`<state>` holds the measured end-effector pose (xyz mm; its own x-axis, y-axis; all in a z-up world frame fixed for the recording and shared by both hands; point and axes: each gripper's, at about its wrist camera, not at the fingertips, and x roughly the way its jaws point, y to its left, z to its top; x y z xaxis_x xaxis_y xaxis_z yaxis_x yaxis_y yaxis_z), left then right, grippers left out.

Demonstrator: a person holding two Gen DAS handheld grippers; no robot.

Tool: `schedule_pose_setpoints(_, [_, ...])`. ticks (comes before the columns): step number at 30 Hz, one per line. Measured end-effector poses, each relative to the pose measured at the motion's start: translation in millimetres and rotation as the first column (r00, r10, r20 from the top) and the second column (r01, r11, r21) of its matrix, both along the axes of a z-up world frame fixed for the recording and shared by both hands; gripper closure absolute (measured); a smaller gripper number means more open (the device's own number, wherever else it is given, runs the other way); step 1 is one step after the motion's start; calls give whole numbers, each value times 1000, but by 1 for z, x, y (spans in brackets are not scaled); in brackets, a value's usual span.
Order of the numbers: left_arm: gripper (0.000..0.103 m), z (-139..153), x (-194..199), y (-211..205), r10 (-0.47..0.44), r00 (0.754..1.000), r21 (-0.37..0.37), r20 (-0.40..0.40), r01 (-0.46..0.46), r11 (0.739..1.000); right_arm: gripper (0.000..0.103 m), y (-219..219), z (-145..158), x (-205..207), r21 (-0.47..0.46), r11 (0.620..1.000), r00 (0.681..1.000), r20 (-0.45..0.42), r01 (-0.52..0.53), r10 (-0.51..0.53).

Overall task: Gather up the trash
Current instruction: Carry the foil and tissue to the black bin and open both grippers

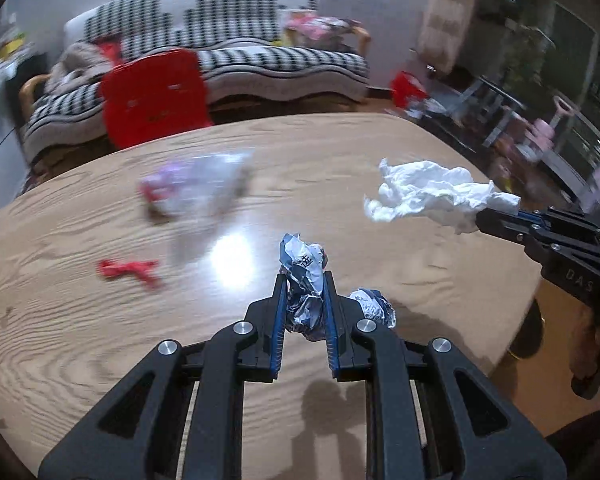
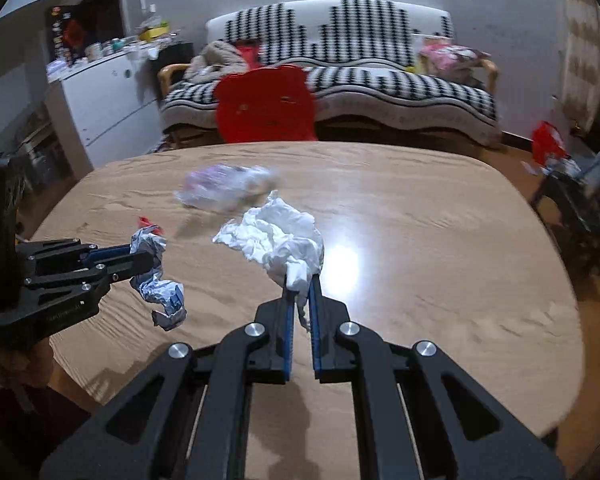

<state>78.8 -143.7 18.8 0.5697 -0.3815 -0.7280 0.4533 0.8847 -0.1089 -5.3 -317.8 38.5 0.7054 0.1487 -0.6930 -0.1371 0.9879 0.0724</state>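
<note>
We see the left tool point(image 1: 305, 280) clamped on a crumpled foil wrapper point(image 1: 305, 268) and the right tool point(image 2: 301, 280) pinched tight on a white tissue point(image 2: 278, 236), both held above the wooden counter point(image 2: 440, 240), where a clear plastic bag point(image 1: 198, 188) and a red scrap point(image 1: 128, 270) lie beyond them.

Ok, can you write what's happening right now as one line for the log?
left gripper: shut on crumpled wrapper | right gripper: shut on white tissue | on table: plastic bag, red scrap
</note>
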Motion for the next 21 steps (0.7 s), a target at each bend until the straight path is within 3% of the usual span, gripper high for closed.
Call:
schedule_pose_setpoints(5, [87,-6,-26,-78,-136,991,4,-9,137,991,95,-70,-1,-49,-8,994,994,-1,109,-109])
schedule_pose_setpoints(9, [87,-12,-50,-141,-251,968,-10,-22,251,968,95,-128,-2,-91,4,976,976,6,217,-217])
schedule_pose_setpoints(16, [87,-29,-103,-248,-438,898,-51,-50,435,899,95,-230,-26,-168,19,907,907,-36,421,-420])
schedule_pose_setpoints(21, [87,-55,-141,-311,-543,834,-52,-94,541,840,95,-291,-58,-211,21,832,828,-115,554,-549])
